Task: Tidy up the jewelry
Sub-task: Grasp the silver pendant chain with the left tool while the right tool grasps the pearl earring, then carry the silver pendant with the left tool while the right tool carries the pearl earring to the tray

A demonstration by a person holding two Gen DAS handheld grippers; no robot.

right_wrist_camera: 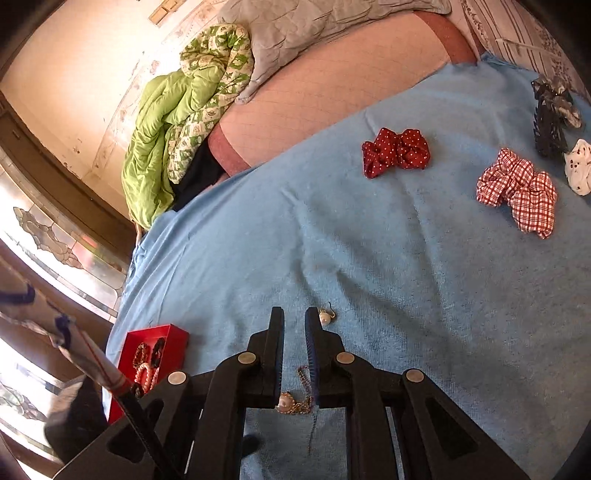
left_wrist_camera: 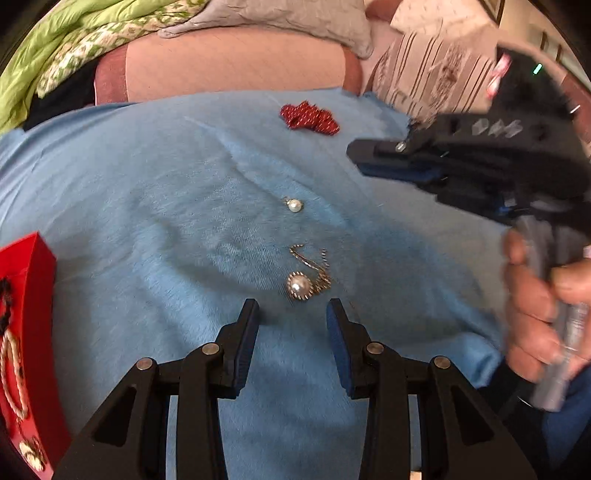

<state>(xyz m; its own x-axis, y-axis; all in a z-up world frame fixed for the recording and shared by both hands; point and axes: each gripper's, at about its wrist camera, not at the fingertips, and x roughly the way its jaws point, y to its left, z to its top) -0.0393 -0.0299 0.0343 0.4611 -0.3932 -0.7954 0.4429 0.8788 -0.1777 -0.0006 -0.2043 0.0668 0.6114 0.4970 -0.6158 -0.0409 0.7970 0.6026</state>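
A pearl pendant on a gold chain (left_wrist_camera: pixel 300 285) lies on the blue cloth (left_wrist_camera: pixel 147 206) just beyond my open, empty left gripper (left_wrist_camera: pixel 291 308). A small pearl earring (left_wrist_camera: pixel 294 205) lies farther out. A red jewelry box (left_wrist_camera: pixel 26 332) with bracelets stands at the left. My right gripper (left_wrist_camera: pixel 369 155) hovers at the right. In the right wrist view my right gripper (right_wrist_camera: pixel 294 317) has its jaws slightly apart and empty, above the pendant (right_wrist_camera: pixel 286 402), with the earring (right_wrist_camera: pixel 325 317) beside its right fingertip and the box (right_wrist_camera: pixel 155 354) at lower left.
A red dotted scrunchie (right_wrist_camera: pixel 395 151), a red checked scrunchie (right_wrist_camera: pixel 517 192), a dark hair claw (right_wrist_camera: pixel 550 122) and a white scrunchie (right_wrist_camera: pixel 580 170) lie on the far cloth. A green quilt (right_wrist_camera: pixel 170 140) and grey pillow (right_wrist_camera: pixel 314 22) sit behind, on a pink mattress.
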